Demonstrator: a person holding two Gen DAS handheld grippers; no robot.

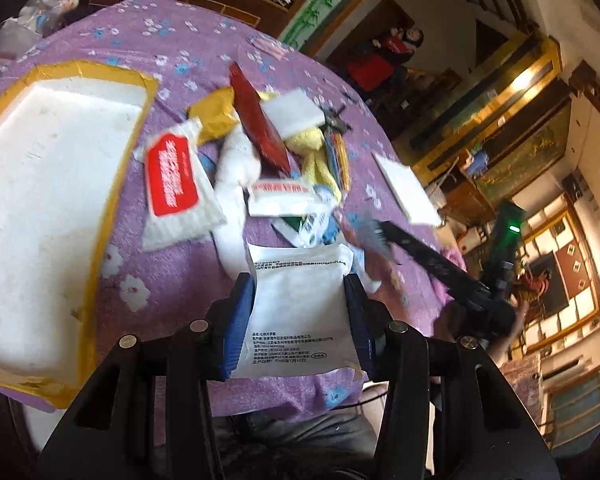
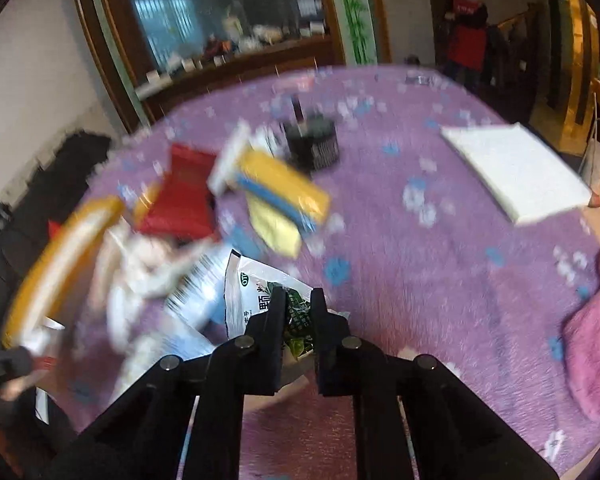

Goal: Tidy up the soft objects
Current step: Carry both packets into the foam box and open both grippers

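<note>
The left tool [image 1: 300, 300] grips a flat white packet [image 1: 300, 308] between its blue pads, above the near edge of the worktop [image 1: 172, 280], which wears a purple flowered cover. The packet carries small black Chinese print; "PBAT+PLA" and a date line ending "7月10日" can be made out, the rest is too fine to read. Beyond it lies a heap of soft goods: a white pack with a red label [image 1: 176, 184] whose white characters are blurred, a dark red pouch [image 1: 260, 120], a yellow cloth [image 1: 316, 152] and a white foam block [image 1: 294, 112]. A white foam tray with yellow taped rim [image 1: 40, 200] sits along the left edge.

The right tool [image 2: 296, 316] is nearly closed on a white-and-green packet [image 2: 256, 292] with a green oval logo and one large Chinese character, at the near side of the heap. A pink cloth [image 2: 596, 340] lies at the right edge, a white foam board [image 2: 516, 168] toward the far right.
</note>
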